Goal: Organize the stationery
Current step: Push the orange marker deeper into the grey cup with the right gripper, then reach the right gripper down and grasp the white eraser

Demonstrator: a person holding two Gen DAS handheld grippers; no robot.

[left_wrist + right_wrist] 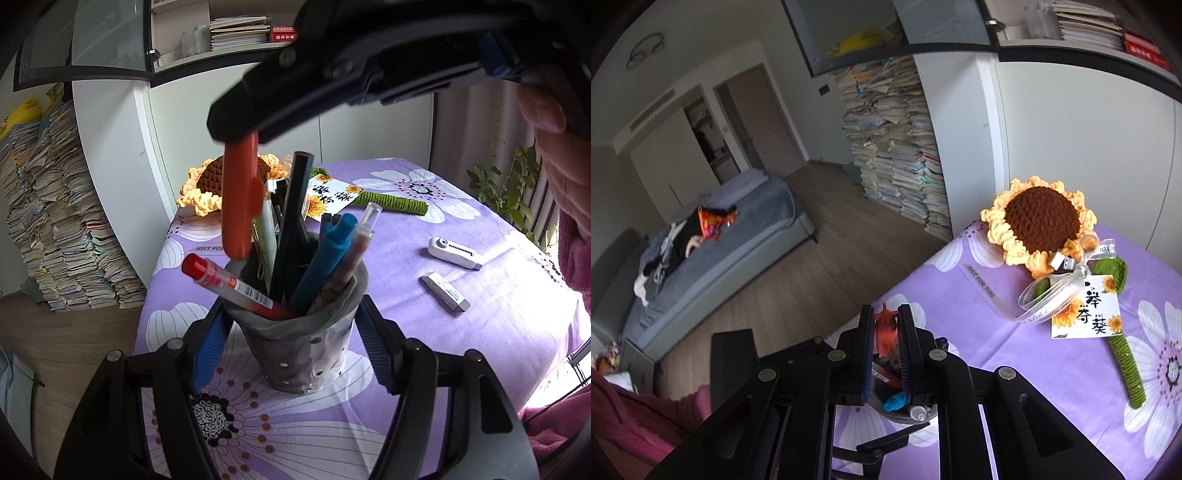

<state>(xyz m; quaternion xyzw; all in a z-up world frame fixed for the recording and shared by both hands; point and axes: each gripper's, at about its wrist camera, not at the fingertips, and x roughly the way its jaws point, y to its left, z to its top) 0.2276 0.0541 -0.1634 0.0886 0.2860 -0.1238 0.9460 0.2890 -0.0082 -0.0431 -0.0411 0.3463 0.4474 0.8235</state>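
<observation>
A grey perforated pen holder (295,347) stands on the purple flowered tablecloth (480,332), full of pens: a red-capped one (229,282), blue ones (325,258), a black one (293,206). My left gripper (291,339) has its blue-padded fingers against both sides of the holder. My right gripper (240,133) comes in from above, shut on an orange pen (240,199) that hangs tip-down over the holder's left rim. In the right wrist view the right gripper (886,325) pinches the orange pen (885,328), with the holder's pens (895,402) below.
A white correction tape (456,253) and an eraser (445,291) lie on the cloth to the right. A crocheted sunflower (1038,221) with a card (1086,314) lies at the table's far side. Stacks of books (55,221) stand on the floor at left.
</observation>
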